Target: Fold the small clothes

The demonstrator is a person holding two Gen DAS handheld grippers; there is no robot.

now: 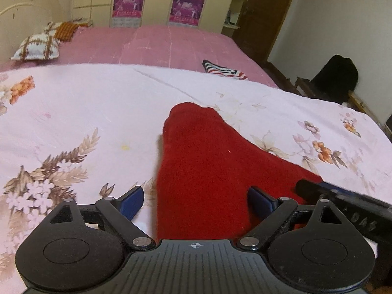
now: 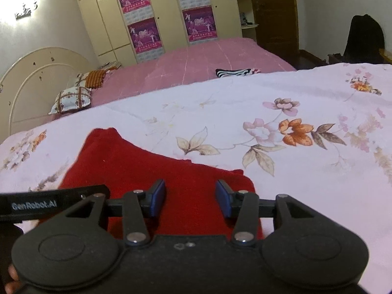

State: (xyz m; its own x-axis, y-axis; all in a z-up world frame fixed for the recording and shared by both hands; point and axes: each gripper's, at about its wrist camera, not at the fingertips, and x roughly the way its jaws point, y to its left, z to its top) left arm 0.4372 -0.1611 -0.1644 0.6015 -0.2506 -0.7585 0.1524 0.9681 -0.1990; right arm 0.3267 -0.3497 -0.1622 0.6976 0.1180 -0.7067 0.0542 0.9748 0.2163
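Filling most of both views is the bed, with its pale floral sheet lying over a pink bedspread, and I am working at the near edge of it. Behind it, a cream wardrobe with purple posters is standing against the wall, and a dark chair is sitting off to the side. Pillows are resting by the headboard, well apart from my work. On the sheet, the red garment is lying flat and looks unfolded, one narrow end reaching away from me, so I am judging that the fold itself is not yet begun and nearly everything is left to do. A striped piece of clothing is lying farther off on the bedspread, probably also waiting, though I cannot tell whether it is folded. My left gripper is hanging spread wide over the garment's near edge, pinching nothing. My right gripper is hovering partly open over the other near corner, pads clear of the cloth. Nothing is blocking either one, only their closeness to each other.
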